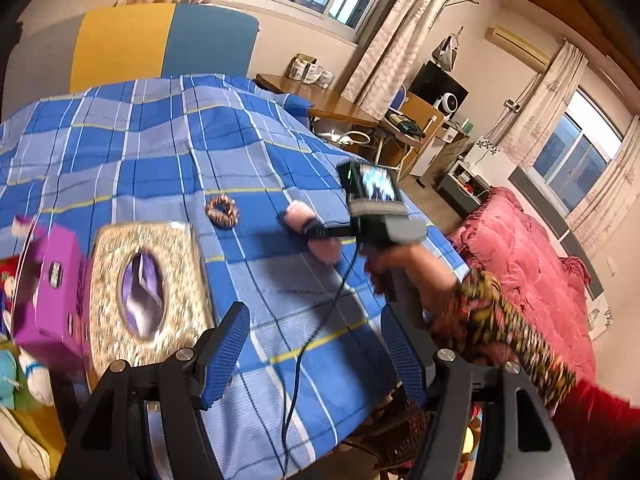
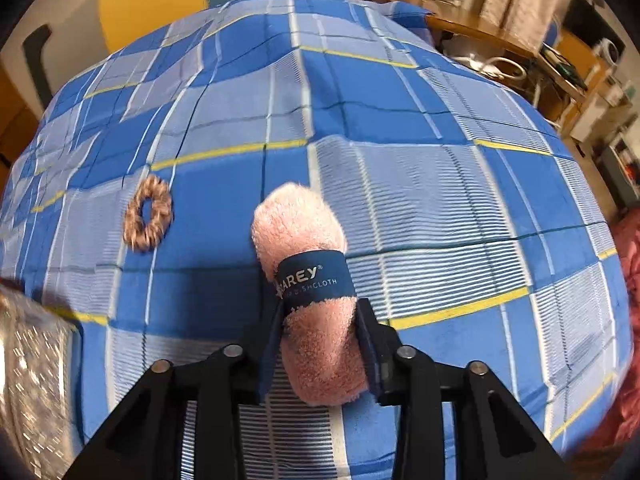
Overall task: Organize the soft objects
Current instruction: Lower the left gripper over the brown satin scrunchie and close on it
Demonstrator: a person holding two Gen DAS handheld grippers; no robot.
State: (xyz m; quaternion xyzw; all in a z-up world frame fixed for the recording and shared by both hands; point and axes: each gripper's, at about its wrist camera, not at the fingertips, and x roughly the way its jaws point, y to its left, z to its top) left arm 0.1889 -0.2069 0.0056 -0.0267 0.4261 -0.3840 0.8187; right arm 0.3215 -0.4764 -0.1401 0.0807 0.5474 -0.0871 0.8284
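Observation:
A rolled pink washcloth [image 2: 316, 308] with a dark blue paper band lies lengthwise between my right gripper's [image 2: 320, 316] fingers, which are shut on it over the blue plaid bedspread [image 2: 420, 208]. It also shows in the left wrist view [image 1: 312, 236], held by the right gripper [image 1: 320, 232]. A brown scrunchie [image 2: 147, 218] lies on the bedspread to its left, seen also in the left wrist view [image 1: 222, 211]. My left gripper [image 1: 316, 356] is open and empty above the near part of the bed.
A glittery gold tissue box [image 1: 148, 292] and a purple box [image 1: 52, 300] sit at the bed's left edge, with plush toys [image 1: 24, 376] below. A red quilt [image 1: 528, 264] lies right. A wooden desk [image 1: 328, 100] stands beyond the bed. A black cable [image 1: 304, 356] hangs across.

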